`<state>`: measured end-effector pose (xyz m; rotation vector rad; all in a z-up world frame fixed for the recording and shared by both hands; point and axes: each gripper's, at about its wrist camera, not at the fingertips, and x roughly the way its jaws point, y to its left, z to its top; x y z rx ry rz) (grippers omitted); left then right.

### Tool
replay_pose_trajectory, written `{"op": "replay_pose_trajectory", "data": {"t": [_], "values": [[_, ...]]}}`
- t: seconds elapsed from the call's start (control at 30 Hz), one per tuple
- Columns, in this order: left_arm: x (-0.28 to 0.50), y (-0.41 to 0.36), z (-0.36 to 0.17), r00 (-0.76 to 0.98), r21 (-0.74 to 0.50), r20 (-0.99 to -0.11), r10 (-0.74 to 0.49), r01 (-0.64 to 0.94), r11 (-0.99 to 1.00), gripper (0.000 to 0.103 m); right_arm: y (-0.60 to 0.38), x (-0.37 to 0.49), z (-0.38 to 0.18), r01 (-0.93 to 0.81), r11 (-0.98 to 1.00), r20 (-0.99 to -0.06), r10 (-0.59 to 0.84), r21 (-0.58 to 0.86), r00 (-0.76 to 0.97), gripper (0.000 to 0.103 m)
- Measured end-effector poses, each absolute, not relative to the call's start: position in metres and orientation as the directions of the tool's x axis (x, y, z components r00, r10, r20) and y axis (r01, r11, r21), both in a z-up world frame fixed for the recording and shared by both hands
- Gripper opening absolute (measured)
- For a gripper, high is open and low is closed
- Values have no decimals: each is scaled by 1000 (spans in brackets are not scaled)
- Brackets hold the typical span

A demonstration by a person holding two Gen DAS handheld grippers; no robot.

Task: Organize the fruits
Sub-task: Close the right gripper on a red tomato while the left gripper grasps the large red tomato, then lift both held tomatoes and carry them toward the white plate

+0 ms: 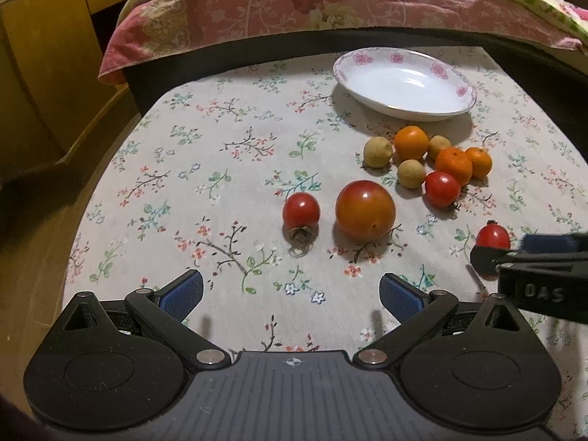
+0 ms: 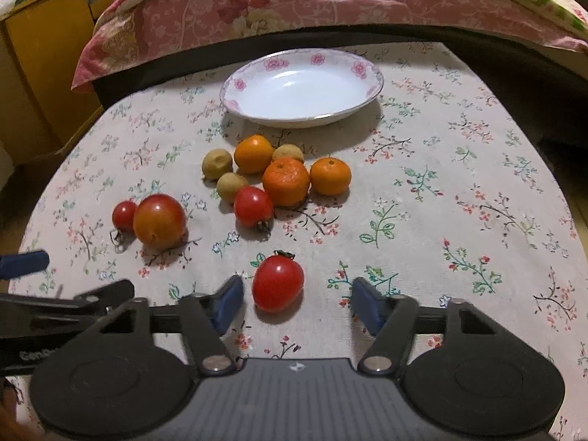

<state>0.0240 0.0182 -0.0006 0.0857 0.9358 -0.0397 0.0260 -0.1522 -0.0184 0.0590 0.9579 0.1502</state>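
Tomato (image 2: 278,282): small, red, oval, green stalk at the far end; lies on the cloth between the right gripper's (image 2: 297,303) pads, close to the left pad, clear gap to the right one.
Handling, judged: light, smooth, glossy skin likely to slip; soft and easily bruised. Take hold across the widest part of the body, gentle squeeze, clear of the stalk.
Right gripper state: jaws partly apart, astride the tomato; pads do not yet press it.
Left gripper (image 1: 290,292): jaws spread wide, nothing between them, hovering over bare cloth near the front edge.
Other tomatoes: one small (image 1: 301,211) with a dried stalk, beside a large orange-red one (image 1: 365,209); another small one (image 2: 253,206) against the fruit cluster.
Cluster: three mandarins (image 2: 286,182), three small tan-brown round fruits (image 2: 217,163), touching one another, just before the plate.
Plate (image 2: 235,84): white, shallow, pink flower rim, nothing in it; at the far side of the table. Judged the likely destination.
Cloth (image 2: 441,169): pale, printed with small flowers and twigs; soft, so fruit should not roll far.
Beyond: pink floral quilt (image 2: 257,3); yellow wooden furniture (image 1: 36,73) to the left.
Writing: "DAS" raised on the right gripper's arm, seen from the left view; "Gen…" partly readable on the left gripper's arm in the right view, rest cut off.
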Motion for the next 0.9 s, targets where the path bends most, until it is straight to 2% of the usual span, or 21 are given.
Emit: {"op": "replay_pose_trajectory", "data": {"t": [0.1,0.17,0.2,0.33,0.43,0.47,0.6,0.9], "values": [[24,16,0,613,75,-790,8,83,994,102,-150,29,-20,-127,987,-807,156,101,570,40],[24,14,-1,619,93,-785,8,105,990,100,-150,30,-20,-143,984,-803,168,104,572,28],[24,13,-1,616,96,-788,6,113,989,97,-150,31,-19,-151,983,-802,172,103,572,26],[25,11,2,609,32,-790,-73,159,987,81,-154,31,-18,-167,979,-803,192,116,564,26],[30,4,3,606,55,-792,-77,196,979,67,-160,30,-17,-161,978,-801,202,134,563,26],[32,2,4,605,61,-792,-79,207,977,66,-162,30,-16,-156,977,-800,208,144,563,26],[41,-4,4,612,60,-784,-101,236,970,64,-169,30,-16,-139,974,-797,224,176,561,26],[57,-22,-1,639,110,-760,-115,301,947,66,-176,34,-18,-116,964,-798,262,238,543,26]]}}
